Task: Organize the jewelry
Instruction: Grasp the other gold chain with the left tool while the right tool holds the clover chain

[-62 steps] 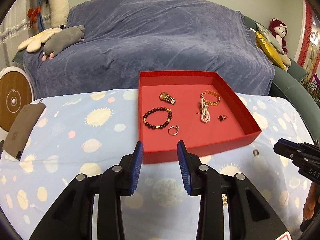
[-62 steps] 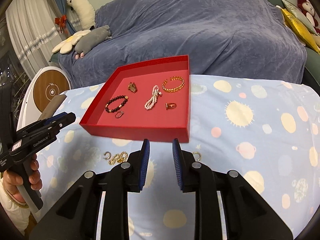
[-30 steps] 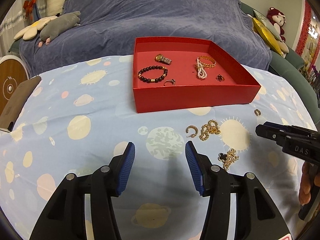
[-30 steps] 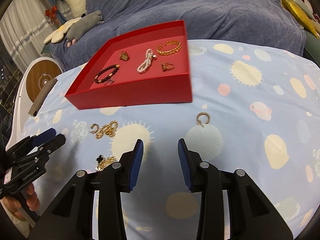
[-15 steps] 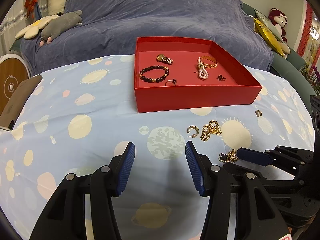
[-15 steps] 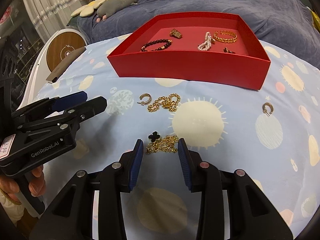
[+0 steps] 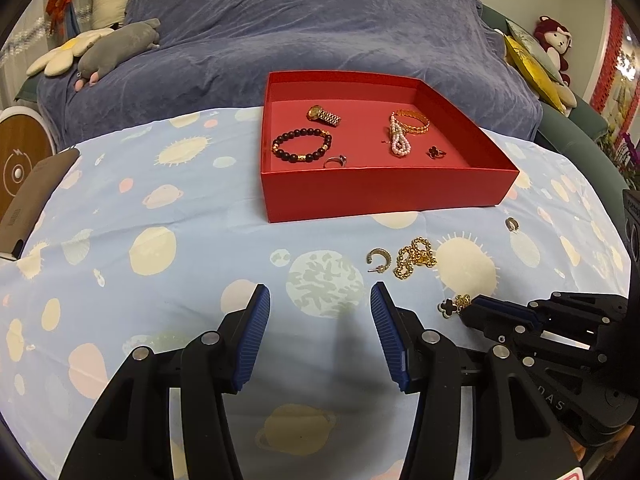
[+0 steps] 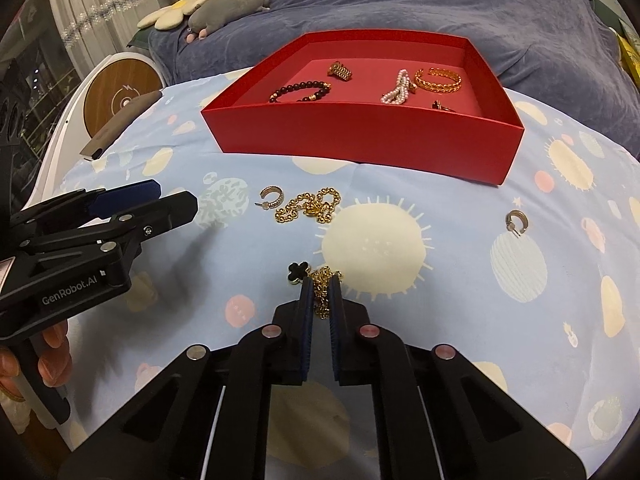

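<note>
A red tray (image 7: 384, 196) (image 8: 360, 136) at the far side of the cloth holds a watch, bracelets, pearls and rings. On the cloth in front of it lie a gold chain (image 7: 414, 258) (image 8: 310, 206), a hoop earring (image 7: 378, 258) (image 8: 272, 196) and a second hoop (image 7: 511, 223) (image 8: 517, 220). Nearer me lies a gold necklace with a black clover pendant (image 8: 299, 271) (image 7: 449, 307). My right gripper (image 8: 321, 282) (image 7: 476, 308) is shut on its chain, with the pendant just outside the jaws. My left gripper (image 7: 318, 320) (image 8: 160, 200) stands open over bare cloth, with nothing between its fingers.
A brown flat case (image 7: 36, 192) lies at the cloth's left edge beside a round wooden disc (image 7: 20, 160). A sofa under a blue cover (image 7: 320, 32) with plush toys stands behind the tray. A hand (image 8: 52, 344) holds the left gripper at the left.
My right gripper slid left across the cloth to the clover necklace and its jaws closed on the chain. The left gripper has stayed where it was, open as before.
</note>
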### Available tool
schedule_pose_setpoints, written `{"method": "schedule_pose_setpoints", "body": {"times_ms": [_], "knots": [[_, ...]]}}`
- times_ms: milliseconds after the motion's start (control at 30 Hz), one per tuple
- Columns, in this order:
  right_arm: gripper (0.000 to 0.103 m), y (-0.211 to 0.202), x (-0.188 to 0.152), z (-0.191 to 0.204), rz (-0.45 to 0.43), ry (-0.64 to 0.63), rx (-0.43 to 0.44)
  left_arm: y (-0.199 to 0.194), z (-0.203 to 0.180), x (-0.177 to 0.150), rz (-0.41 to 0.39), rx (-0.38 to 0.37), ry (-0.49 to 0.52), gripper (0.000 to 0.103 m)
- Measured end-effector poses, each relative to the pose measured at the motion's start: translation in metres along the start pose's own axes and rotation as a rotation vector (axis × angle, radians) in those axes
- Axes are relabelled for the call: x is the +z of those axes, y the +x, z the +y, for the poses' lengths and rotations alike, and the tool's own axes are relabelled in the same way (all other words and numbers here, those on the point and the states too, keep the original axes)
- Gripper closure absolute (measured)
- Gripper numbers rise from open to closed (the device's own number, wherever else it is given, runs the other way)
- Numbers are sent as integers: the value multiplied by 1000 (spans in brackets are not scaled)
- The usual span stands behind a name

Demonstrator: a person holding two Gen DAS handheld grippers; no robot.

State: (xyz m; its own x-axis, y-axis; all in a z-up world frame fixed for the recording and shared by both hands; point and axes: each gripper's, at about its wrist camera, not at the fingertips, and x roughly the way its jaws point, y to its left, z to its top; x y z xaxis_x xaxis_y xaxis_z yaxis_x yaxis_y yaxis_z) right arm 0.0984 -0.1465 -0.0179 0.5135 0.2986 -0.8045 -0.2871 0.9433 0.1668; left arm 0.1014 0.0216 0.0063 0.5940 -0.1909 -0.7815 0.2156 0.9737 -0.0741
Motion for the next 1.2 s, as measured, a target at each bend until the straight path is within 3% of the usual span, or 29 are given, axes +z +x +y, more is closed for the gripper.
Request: {"method": "schedule_pose_setpoints", "body": {"times_ms": [233,567,633,700,733,833,967,1200], "knots": [[100,-14,1,-19,-18,51,-4,6,-18,2,2,-42,48,53],[97,-13,0,-12,-6,35,36,9,-21,2,3,-31,53,53],[92,-12,0,-10,-7,31,31,9,-20,2,2,-34,49,53],[70,-11,0,-8,-15,20,20,9,-19,2,2,-34,49,53],[70,-9,0,-6,-15,12,11,9,-19,2,2,-35,49,53],[72,1,-2,-3,10,-5,2,9,-20,3,1,-46,51,53],[98,1,-2,-5,0,-41,-48,14,-26,3,5,-51,67,53],[99,-8,-7,-27,17,31,-64,29,-50,10,-11,-64,146,53]]}}
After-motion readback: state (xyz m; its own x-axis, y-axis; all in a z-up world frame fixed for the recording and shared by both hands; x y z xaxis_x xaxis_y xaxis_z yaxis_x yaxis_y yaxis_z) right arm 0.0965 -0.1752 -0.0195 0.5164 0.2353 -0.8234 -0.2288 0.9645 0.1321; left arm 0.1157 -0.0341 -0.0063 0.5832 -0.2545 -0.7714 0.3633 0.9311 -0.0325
